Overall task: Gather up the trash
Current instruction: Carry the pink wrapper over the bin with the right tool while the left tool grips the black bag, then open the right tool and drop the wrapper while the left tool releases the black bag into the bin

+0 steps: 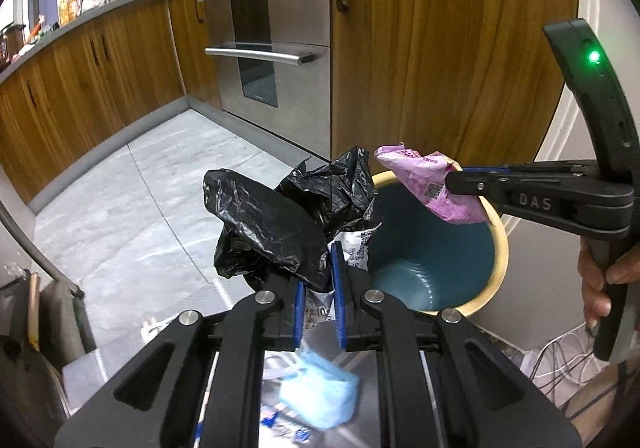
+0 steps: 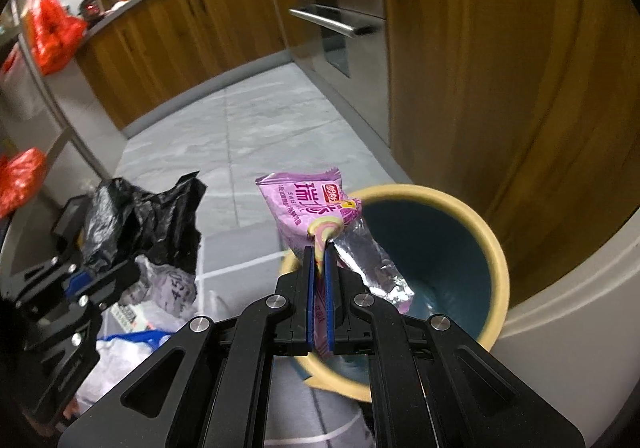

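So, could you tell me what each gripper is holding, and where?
Left gripper: black plastic bag with printed paper, bunched. Right gripper: pink snack wrapper, by its lower edge.

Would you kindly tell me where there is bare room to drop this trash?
The bin looks empty inside, and the floor toward the cabinets is bare. It is crowded beside the bin: black bag, pink wrapper, blue litter.

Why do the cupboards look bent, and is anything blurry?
Both views are fisheye, so the straight cupboards bow and the corners go black. Left wrist view: mostly sharp, with the blue scrap under the claw blurred. Right wrist view: the oven and cupboards look smeared; the pink wrapper stays sharp.
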A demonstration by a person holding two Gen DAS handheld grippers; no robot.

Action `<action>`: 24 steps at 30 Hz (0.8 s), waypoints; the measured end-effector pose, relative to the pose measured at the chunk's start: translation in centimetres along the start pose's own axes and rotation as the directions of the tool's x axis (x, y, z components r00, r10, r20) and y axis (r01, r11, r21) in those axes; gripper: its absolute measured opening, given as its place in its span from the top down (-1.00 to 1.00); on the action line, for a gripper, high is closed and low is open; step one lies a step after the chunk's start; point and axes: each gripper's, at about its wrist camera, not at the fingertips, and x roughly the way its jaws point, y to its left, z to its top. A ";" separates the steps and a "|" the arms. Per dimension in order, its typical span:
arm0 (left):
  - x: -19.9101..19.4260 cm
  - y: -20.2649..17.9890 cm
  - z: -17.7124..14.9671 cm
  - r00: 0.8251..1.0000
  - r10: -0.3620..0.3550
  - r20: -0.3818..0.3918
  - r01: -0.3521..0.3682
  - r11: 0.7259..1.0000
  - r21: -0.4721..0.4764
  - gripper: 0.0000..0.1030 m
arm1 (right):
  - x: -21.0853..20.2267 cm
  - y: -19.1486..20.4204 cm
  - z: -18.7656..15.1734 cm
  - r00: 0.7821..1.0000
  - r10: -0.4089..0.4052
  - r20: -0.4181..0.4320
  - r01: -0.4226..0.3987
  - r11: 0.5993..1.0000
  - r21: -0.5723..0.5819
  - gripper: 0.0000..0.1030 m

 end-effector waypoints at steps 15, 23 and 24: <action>5.0 -4.7 -1.2 0.994 -0.073 -0.081 0.078 0.996 0.052 0.78 | 3.2 -2.8 1.2 0.994 -0.099 -0.036 0.100 0.995 0.008 0.89; 7.2 -6.5 -2.1 0.987 -0.105 -0.121 0.116 0.990 0.086 0.78 | 5.0 -3.8 0.6 0.990 -0.100 -0.104 0.102 0.995 0.021 0.89; 7.5 -6.5 -2.2 0.986 -0.106 -0.129 0.117 0.990 0.081 0.78 | 5.1 -3.9 0.6 0.989 -0.102 -0.108 0.104 0.994 0.021 0.88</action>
